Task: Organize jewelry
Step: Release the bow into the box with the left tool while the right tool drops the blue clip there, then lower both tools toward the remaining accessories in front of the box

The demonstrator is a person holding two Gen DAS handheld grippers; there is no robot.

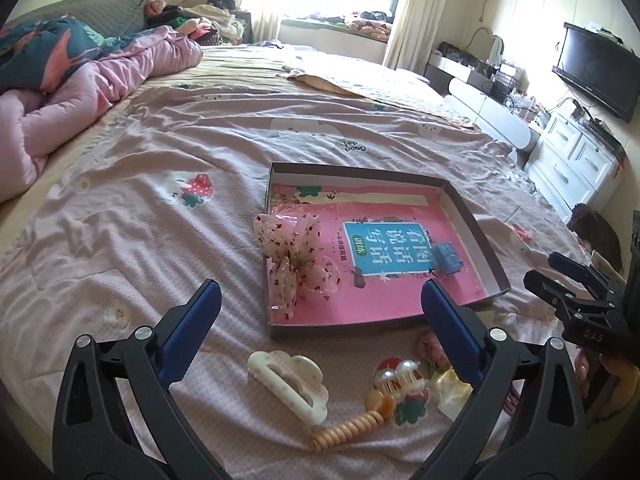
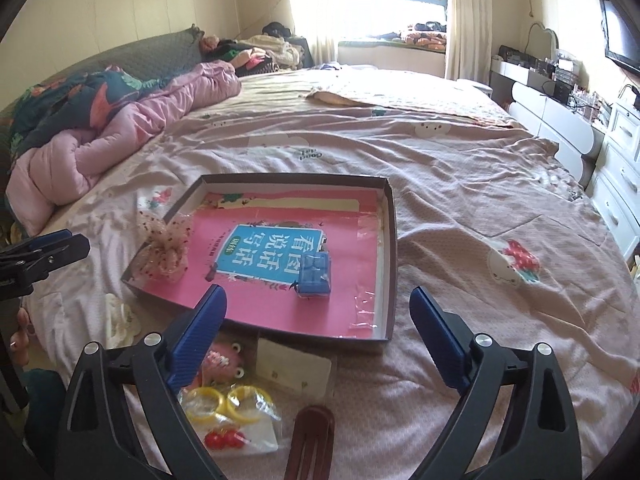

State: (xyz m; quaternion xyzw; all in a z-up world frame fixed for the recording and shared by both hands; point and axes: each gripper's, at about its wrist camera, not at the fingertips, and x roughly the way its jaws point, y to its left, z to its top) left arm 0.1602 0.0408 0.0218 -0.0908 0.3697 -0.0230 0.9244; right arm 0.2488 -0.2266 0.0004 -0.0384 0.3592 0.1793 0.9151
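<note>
Both grippers (image 1: 320, 312) (image 2: 318, 316) gape empty, bow (image 1: 296, 258) and blue box (image 2: 315, 274) beyond them.

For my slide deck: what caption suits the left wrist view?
Open left hand-held gripper above hair clips on the bed, with a bow and blue box in the tray.

Bed (image 1: 208, 128), pink printed sheet, carrying: shallow cardboard tray (image 1: 486, 248) lying flat mid-bed; pink quilt (image 1: 100, 92) bunching at the far left; cream claw clip (image 1: 288, 380), coiled orange hair tie (image 1: 344, 428) and beaded clips (image 1: 400, 384) sitting before the tray; bagged yellow rings (image 2: 228, 404), card (image 2: 294, 368) and brown clip (image 2: 312, 444) lying nearby.
</note>
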